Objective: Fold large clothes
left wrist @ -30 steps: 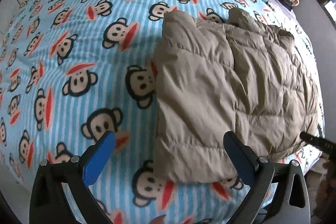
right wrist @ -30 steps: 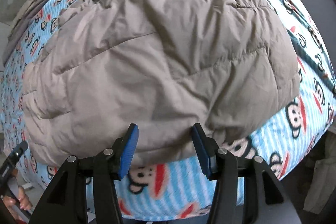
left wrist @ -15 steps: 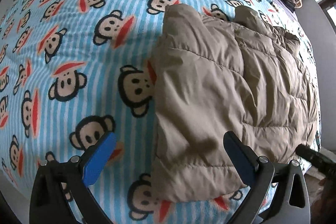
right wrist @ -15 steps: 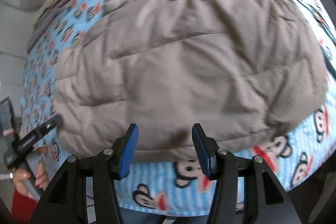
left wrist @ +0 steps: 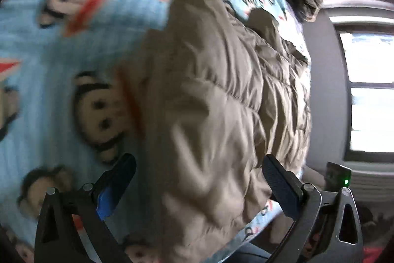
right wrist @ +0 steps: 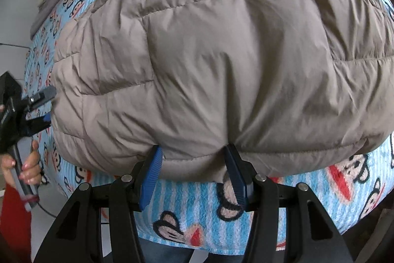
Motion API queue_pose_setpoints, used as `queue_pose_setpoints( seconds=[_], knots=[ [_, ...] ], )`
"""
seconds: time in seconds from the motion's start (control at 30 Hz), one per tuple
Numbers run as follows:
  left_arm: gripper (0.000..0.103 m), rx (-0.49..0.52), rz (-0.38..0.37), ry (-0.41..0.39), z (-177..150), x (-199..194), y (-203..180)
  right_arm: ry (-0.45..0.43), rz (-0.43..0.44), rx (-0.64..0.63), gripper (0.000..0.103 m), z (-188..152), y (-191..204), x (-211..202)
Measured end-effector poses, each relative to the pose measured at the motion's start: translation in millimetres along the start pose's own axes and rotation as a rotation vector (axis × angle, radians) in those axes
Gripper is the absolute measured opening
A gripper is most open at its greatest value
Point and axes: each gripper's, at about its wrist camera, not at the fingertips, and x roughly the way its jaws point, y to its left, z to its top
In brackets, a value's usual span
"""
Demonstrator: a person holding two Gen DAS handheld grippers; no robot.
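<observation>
Left wrist view: the left gripper (left wrist: 197,179) has dropped close over the near left edge of the beige quilted puffer jacket (left wrist: 209,102) lying on the monkey-print blue blanket (left wrist: 49,65); jaws wide apart, holding nothing, ready to grasp. The right gripper (right wrist: 194,174), half-open, now straddles the jacket's near hem, not clamped.

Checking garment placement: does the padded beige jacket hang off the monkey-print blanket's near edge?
No, the padded beige jacket lies wholly on the monkey-print blanket, blanket showing below its hem.

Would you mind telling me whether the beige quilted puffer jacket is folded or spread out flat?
Folded. The beige quilted puffer jacket forms a compact, rounded bundle on the monkey-print blanket, with a panel doubled over on top.
</observation>
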Motion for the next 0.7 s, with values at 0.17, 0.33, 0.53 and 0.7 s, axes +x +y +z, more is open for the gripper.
queue_pose_setpoints(
  seconds=[0.17,0.33,0.53,0.7],
  knots=[
    [0.102,0.098,-0.002,0.077,19,34,-15,0.004,-0.005,-0.016,0.057,-1,-3,1],
    [0.102,0.175,0.022,0.150,24,60,-22,0.001,0.002,-0.015,0.057,-3,-2,4],
    [0.070,0.224,0.018,0.138,26,63,-34,0.001,0.008,-0.013,0.057,0,-7,2],
    [0.031,0.256,-0.032,0.111,23,51,-52,0.018,0.023,-0.019,0.057,2,-7,-3]
  ],
)
